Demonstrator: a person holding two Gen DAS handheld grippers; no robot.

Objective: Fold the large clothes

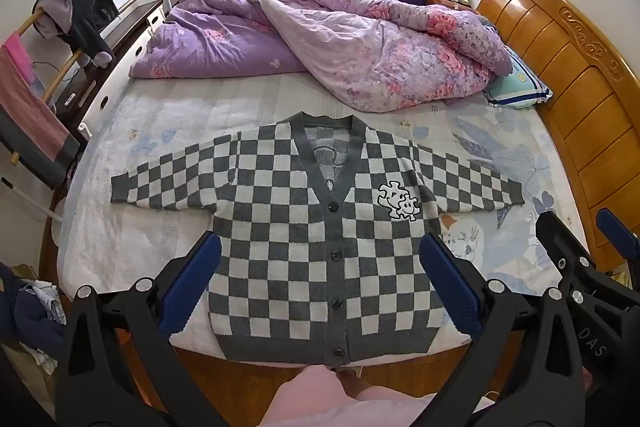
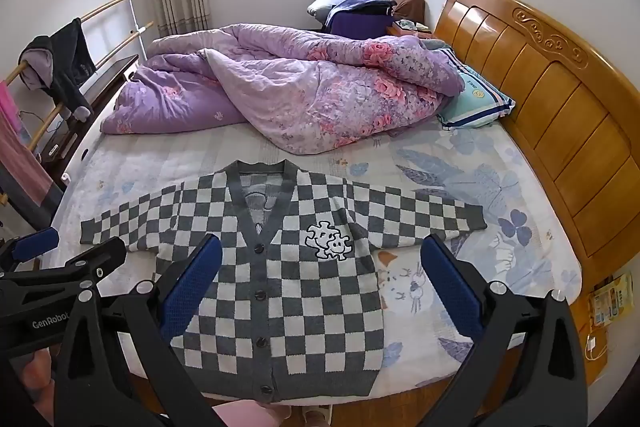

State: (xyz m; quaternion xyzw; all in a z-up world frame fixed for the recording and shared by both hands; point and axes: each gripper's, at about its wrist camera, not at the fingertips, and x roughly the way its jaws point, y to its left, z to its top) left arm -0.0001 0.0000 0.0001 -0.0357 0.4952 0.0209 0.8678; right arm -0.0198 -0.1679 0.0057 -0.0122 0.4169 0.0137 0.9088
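Both claws hang above the near edge of the bed (image 1: 120,247) with their blue pads spread wide and nothing between them: the left claw (image 1: 320,283) over the cardigan's lower front, the right claw (image 2: 320,291) just beside it toward the headboard. Taking the checkered cardigan (image 1: 304,235) as the landmark, it lies flat and face up on the bed, buttoned, hem at the near edge, collar pointing away. Left of the cardigan body, its left-hand sleeve (image 1: 160,183) stretches straight out toward the clothes rack (image 1: 60,67) beyond the bed's side. At the cardigan's centre runs the button placket; a puzzle-piece patch (image 1: 398,201) sits right of it. Right of the body, the other sleeve (image 1: 480,183) reaches toward the wooden headboard (image 1: 560,75). Behind the cardigan, a purple quilt (image 1: 320,39) is heaped, well apart. The knit looks soft, thick and limp, likely to sag and stretch if lifted by one point, so a pinch at each cuff or shoulder seam seems the best hold. No containers show here.
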